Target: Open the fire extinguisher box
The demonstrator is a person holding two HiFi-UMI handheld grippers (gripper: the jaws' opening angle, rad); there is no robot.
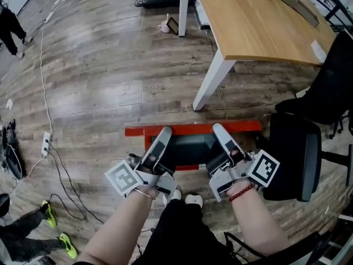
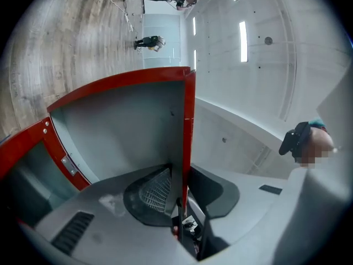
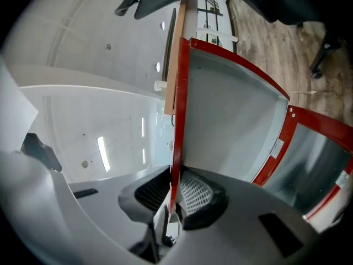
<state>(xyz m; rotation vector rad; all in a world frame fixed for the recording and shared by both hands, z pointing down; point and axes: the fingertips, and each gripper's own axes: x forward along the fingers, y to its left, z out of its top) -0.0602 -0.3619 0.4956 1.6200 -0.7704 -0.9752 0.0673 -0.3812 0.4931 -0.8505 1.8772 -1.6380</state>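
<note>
Tongs in both hands are clamping the raised lid (image 1: pixel 193 129) of the fire extinguisher box (image 1: pixel 190 167), which is sitting on the wooden floor (image 1: pixel 99 87) just beyond the person's shoes (image 1: pixel 185 199) and near the white leg of the desk (image 1: pixel 253 21). The left tongs (image 1: pixel 164 132) are gripping the lid's red edge towards its left end, and the right tongs (image 1: pixel 220 129) are gripping it towards its right end. Each gripper view is showing that thin red edge pinched between the pads, with the lid's grey inner face (image 2: pixel 127 131) (image 3: pixel 226 109) stretching away. From the head view the hands and tongs are covering most of the box, and its opening is showing only as a dark patch, so the contents cannot be made out. A black chair (image 1: pixel 298 153) is standing just to the right, cut off by the frame.
</note>
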